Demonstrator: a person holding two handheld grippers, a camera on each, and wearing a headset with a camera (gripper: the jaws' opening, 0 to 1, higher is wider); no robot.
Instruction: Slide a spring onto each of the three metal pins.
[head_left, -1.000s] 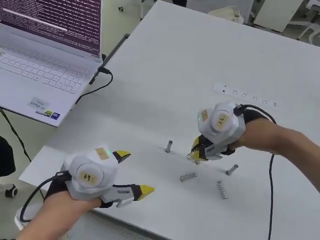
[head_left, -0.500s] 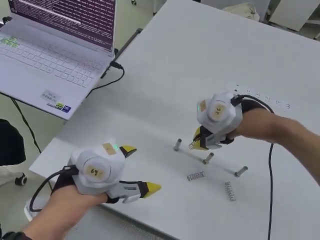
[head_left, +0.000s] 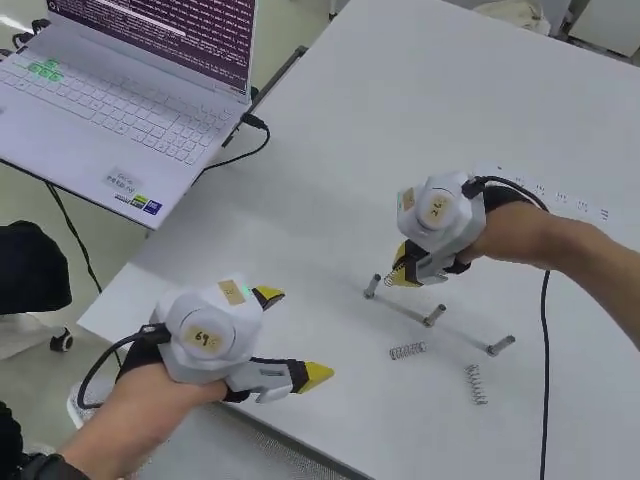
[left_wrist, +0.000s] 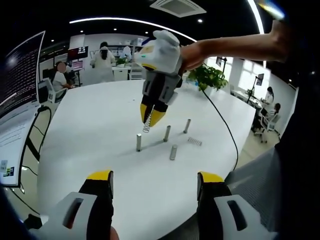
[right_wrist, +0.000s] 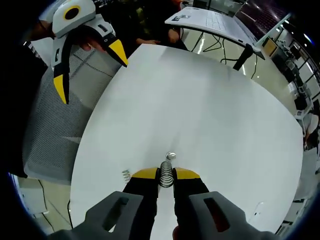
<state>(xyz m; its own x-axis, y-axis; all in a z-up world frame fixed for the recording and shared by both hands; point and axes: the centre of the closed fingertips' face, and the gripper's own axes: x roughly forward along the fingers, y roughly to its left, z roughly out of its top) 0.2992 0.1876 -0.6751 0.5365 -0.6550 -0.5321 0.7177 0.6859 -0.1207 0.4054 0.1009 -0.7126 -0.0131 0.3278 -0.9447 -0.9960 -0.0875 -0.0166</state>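
Note:
Three short metal pins stand in a row on the white table: left pin (head_left: 372, 286), middle pin (head_left: 434, 316), right pin (head_left: 500, 345). My right gripper (head_left: 405, 275) is shut on a small spring (right_wrist: 166, 175), which hangs just above and beside the left pin (right_wrist: 171, 156). From the left gripper view the held spring (left_wrist: 146, 125) hovers a little above that pin (left_wrist: 138, 142). Two more springs lie loose on the table (head_left: 407, 350) (head_left: 475, 384). My left gripper (head_left: 293, 334) is open near the table's front edge, holding nothing.
An open laptop (head_left: 120, 100) stands at the far left, with a black cable (head_left: 235, 155) trailing onto the table. The table's front edge (head_left: 330, 450) runs close under the left gripper. People sit at desks in the background (left_wrist: 62, 75).
My right gripper has carried the spring leftward along the row, from the middle pin to just above the left pin. The left gripper has stayed open in place; the head camera has shifted.

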